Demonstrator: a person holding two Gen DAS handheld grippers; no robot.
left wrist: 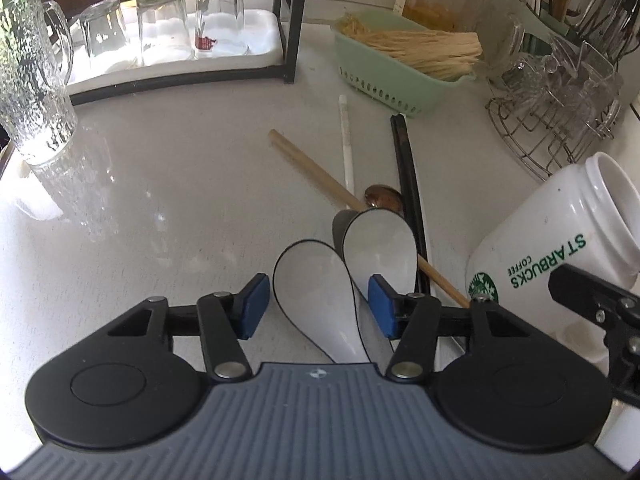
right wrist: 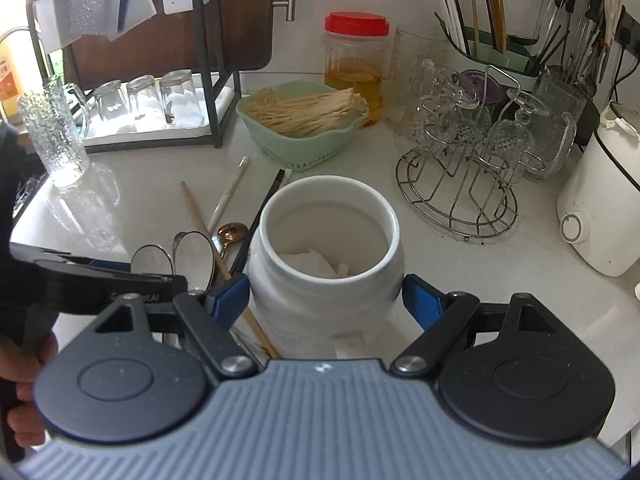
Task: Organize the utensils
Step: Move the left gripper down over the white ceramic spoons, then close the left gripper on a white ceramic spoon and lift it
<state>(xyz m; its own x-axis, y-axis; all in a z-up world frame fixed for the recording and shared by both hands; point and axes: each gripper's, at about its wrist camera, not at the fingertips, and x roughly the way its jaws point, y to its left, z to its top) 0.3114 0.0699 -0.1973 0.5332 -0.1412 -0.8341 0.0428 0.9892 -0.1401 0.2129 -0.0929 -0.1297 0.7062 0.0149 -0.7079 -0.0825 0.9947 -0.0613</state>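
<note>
Two white ceramic spoons with black rims lie side by side on the pale counter. The nearer spoon (left wrist: 314,292) sits between the blue pads of my left gripper (left wrist: 318,306), with a thin gap on each side. The second spoon (left wrist: 380,248) rests against the right pad. Beyond them lie a copper spoon (left wrist: 384,196), a wooden chopstick (left wrist: 316,176), a white chopstick (left wrist: 347,148) and black chopsticks (left wrist: 408,184). My right gripper (right wrist: 325,298) has both pads against the sides of a white Starbucks jar (right wrist: 324,260), which stands open-topped with crumpled paper inside.
A green basket (right wrist: 300,148) of pale sticks sits behind the utensils. Upturned glasses stand on a white tray (left wrist: 256,60) under a black frame, beside a textured glass mug (left wrist: 32,80). A wire glass rack (right wrist: 460,200), a white appliance (right wrist: 600,208) and a red-lidded jar (right wrist: 356,60) crowd the right.
</note>
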